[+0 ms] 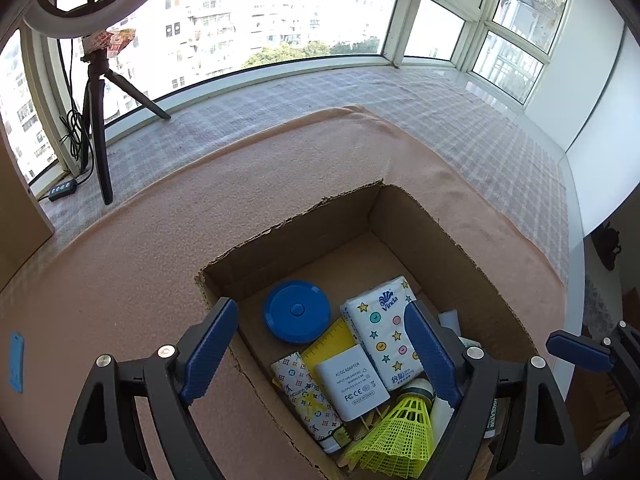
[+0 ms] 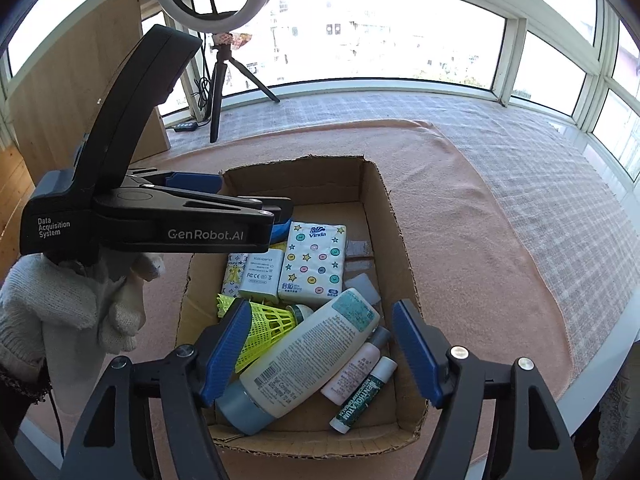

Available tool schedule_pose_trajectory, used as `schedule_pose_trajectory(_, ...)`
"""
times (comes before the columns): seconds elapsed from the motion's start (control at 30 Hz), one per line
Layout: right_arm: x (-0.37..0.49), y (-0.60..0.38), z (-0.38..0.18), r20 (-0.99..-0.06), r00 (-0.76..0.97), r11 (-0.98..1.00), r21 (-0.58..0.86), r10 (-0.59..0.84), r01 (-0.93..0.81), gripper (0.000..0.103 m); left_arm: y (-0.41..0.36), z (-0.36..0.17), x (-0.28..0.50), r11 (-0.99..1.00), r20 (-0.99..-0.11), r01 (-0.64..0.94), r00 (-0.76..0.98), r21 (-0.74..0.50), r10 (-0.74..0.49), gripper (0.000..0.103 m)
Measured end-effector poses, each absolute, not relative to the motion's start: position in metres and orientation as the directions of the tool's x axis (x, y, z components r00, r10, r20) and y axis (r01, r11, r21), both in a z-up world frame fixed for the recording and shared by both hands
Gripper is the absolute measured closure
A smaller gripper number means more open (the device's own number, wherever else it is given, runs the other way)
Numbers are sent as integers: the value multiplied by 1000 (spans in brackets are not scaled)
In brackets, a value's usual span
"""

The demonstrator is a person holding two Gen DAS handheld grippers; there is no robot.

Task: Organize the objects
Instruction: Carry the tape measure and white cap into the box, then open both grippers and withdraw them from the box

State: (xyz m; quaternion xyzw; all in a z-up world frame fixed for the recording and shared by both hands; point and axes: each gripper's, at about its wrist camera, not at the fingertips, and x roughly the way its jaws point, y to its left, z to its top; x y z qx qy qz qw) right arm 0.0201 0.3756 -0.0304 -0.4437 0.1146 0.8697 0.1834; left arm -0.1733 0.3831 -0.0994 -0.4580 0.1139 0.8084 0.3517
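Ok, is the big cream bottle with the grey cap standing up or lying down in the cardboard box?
Lying down. The big cream bottle with the grey cap rests tilted across the cardboard box.

The tissue pack (image 2: 314, 262) read "Vinda". The white charger (image 1: 352, 384) bore "AC/DC ADAPTER", "FC CE" and "MADE IN CHINA". The green tube (image 2: 362, 396) said "MENTHOLATUM". The left claw's body (image 2: 160, 220) carried "GenRobot.AI" and "Data Acquisition System".

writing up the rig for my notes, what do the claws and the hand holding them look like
Each claw is black plastic with two blue ribbed pads and silver screws, as on the right claw. The left claw bears white lettering, "GenRobot.AI" and "Data Acquisition System", and a curved black handle. The left hand wears a white knitted glove.
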Motion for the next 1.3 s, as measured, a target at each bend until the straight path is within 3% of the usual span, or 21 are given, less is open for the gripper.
schedule_pose_trajectory(0.6,15,356,-26,-811,-548,-917,37,205,-398,32,337,-91,-165,-754,-814,-645,-370,-122,448,16)
schedule_pose_trajectory(1.3,-29,276,-21,-819,-571,-957,116,58,-264,32,114,-106,-212,-917,-843,-395,-471,-62,260,16)
